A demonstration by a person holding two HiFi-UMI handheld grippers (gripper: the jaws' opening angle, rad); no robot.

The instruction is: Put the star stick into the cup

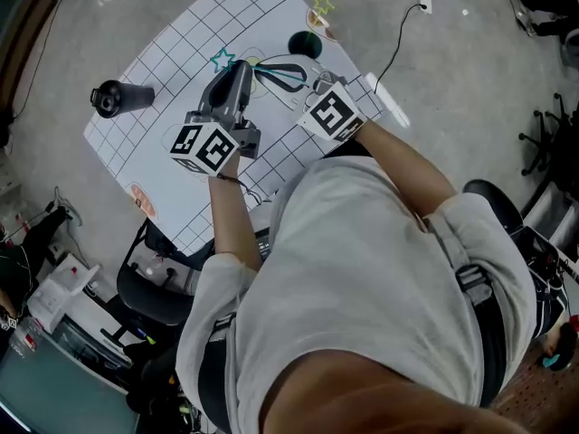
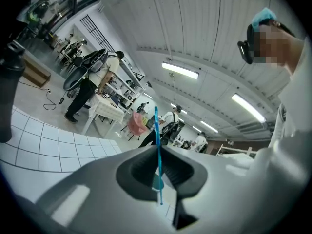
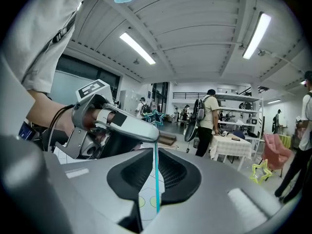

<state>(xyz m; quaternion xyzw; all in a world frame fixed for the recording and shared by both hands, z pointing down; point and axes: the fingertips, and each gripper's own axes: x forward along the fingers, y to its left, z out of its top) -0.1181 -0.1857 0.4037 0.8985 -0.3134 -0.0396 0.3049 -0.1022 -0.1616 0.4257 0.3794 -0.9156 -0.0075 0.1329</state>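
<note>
Gridded mat [image 1: 172, 57] is the work surface, with both grippers held over its middle. The left gripper [image 2: 160, 179] has its jaws pinched together on the thin shaft of the star stick [image 3: 156, 172]. The right gripper [image 3: 156, 191] is likewise closed on the same shaft further down, so the stick is carried by two tools at once. In the right gripper view the teal star head [image 3: 156, 117] shows just past the left gripper's tip, so the left one seems to hold nearer the star. Candidate vessels: a tall dark cup [image 1: 119, 98] stands at the mat's left edge, well apart from the grippers. A dark round cup [image 1: 305, 43] sits near the mat's far edge, close ahead of them. A yellow star [image 1: 321, 7] lies just beyond that one, at the mat's far corner. The pictures do not settle which vessel is meant. Judged step: stick lifted, transfer to a cup not yet begun. To do it well, one gripper probably needs to let go first, since a double hold could bend or twist so thin a shaft when the hands part. Best to keep the grip nearest the star, hang the bare end downward, centre it over the cup mouth, lower it inside the rim, then open. Risk: the stick pivots in the jaws and catches the rim.
</note>
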